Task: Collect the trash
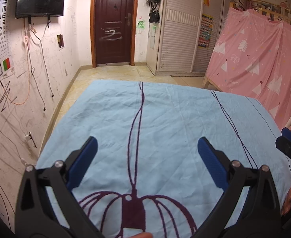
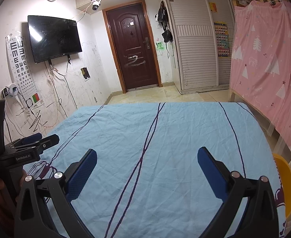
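Note:
No trash shows in either view. My left gripper (image 1: 146, 141) is open and empty, held above a light blue cloth with dark purple line drawings (image 1: 165, 119). My right gripper (image 2: 146, 152) is open and empty above the same cloth (image 2: 175, 130). The right gripper's tip shows at the right edge of the left wrist view (image 1: 290, 142). The left gripper shows at the left edge of the right wrist view (image 2: 36, 140), side on.
A yellow bin rim (image 2: 286, 182) sits by the cloth's right edge. A pink curtain (image 2: 268, 63) hangs on the right. A dark door (image 2: 134, 47), white wardrobe (image 2: 195, 45) and wall TV (image 2: 54, 39) lie beyond. Cables hang on the left wall (image 1: 32, 69).

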Motion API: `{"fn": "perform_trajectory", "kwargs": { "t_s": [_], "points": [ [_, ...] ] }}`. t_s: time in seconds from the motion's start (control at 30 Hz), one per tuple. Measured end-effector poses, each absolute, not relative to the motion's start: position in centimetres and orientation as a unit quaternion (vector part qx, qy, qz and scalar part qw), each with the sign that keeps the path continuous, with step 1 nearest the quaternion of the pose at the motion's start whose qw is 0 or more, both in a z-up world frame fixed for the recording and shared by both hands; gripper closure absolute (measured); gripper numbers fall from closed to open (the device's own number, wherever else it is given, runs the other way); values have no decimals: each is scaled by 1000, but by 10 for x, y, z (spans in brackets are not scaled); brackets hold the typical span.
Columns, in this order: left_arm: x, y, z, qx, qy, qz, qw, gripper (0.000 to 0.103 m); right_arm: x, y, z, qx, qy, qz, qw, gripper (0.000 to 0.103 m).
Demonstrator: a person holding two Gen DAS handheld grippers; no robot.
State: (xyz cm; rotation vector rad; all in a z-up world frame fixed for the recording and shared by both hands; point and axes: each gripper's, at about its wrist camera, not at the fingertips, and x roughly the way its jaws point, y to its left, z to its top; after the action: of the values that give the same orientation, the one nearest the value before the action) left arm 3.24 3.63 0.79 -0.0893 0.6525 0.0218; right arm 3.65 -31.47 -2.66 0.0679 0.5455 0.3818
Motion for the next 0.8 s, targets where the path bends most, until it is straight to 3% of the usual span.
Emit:
{"fn": "perform_trajectory", "kwargs": {
  "t_s": [0.8],
  "points": [
    [29, 36, 9, -32, 312, 13, 949, 6, 36, -314, -26, 33, 268, 187, 944, 9]
  ]
}}
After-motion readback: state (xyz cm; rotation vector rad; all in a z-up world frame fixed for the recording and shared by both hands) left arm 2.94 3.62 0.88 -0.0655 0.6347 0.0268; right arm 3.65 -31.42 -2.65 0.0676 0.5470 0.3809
